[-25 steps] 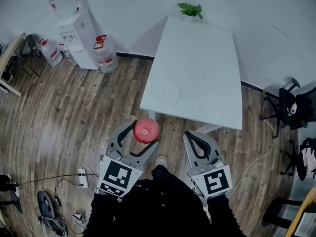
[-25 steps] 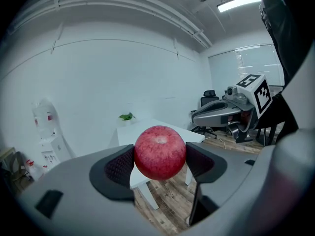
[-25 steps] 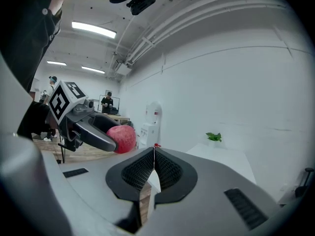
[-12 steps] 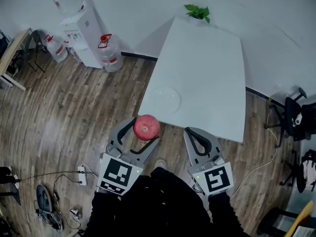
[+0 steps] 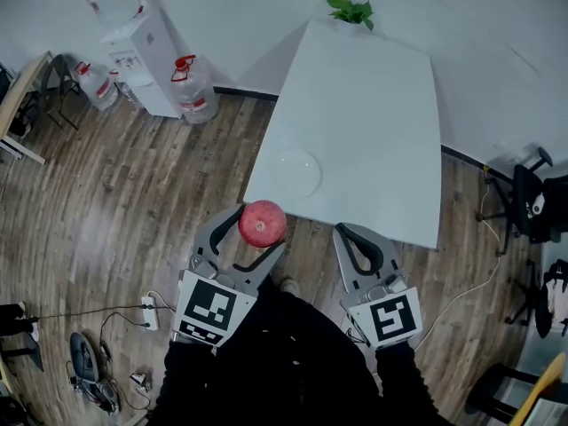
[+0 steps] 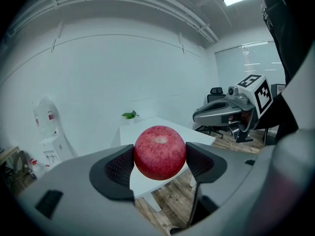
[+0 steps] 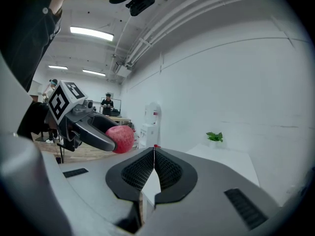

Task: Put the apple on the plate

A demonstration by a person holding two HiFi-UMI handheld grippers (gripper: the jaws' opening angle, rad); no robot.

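A red apple is clamped between the jaws of my left gripper, held in the air just short of the white table's near-left corner. In the left gripper view the apple fills the gap between both black pads. A white plate lies on the white table near that corner, a little beyond the apple. My right gripper hangs beside the left one, near the table's front edge, its jaws pressed together on nothing. The apple also shows at the left in the right gripper view.
A small green plant stands at the table's far end. A water dispenser and water bottles stand by the wall at the left. Office chairs are at the right. Cables and a power strip lie on the wooden floor.
Both grippers and the apple have come a little closer to the table's near corner and the plate. The grip on the apple is unchanged.
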